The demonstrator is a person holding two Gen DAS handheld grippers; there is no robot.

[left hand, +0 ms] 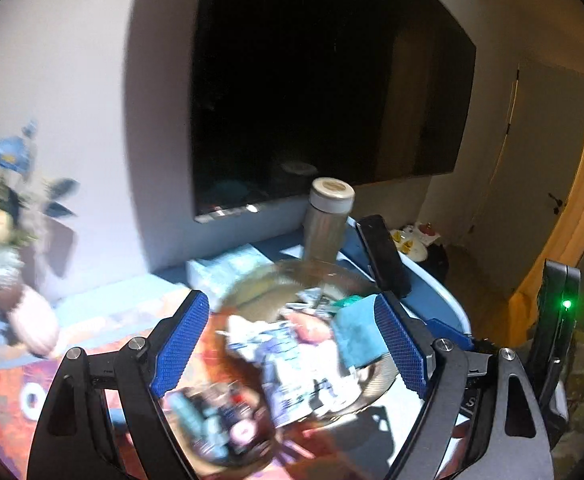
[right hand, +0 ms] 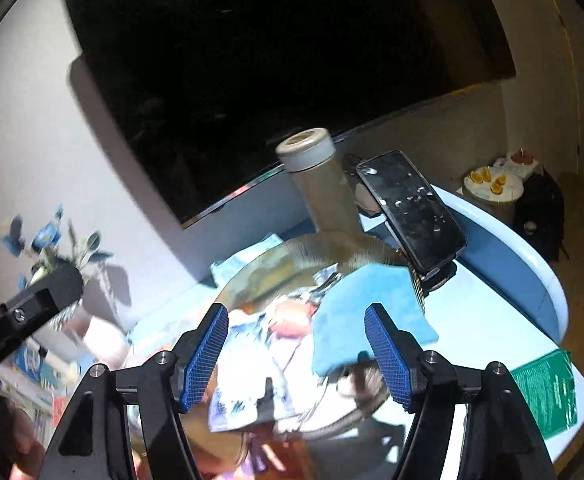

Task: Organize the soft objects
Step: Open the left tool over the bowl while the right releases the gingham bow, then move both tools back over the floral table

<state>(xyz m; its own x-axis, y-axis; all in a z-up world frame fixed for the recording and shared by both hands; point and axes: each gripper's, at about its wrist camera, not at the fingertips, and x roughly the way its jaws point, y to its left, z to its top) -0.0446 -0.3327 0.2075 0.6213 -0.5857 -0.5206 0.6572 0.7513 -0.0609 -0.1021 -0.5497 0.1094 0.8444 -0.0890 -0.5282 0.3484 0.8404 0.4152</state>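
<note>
Left gripper (left hand: 292,344) jaws parted, nothing between | right gripper (right hand: 296,354) jaws spread, empty | folded blue cloth (right hand: 365,316) lying over rim of shallow ribbed metal bowl (right hand: 292,252), beside crumpled blue-white wrappers (left hand: 292,364), possibly soft packets, blurred | likely gathered there to keep soft items together | dark phone (right hand: 411,208) propped behind.

Round blue table (right hand: 503,248) bears a glass bowl (right hand: 276,264), a bottle (right hand: 323,192), perhaps a green packet (right hand: 547,392)

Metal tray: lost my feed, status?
Both grippers open, empty. Blue cloth and packets in metal tray. Phone close behind.
</note>
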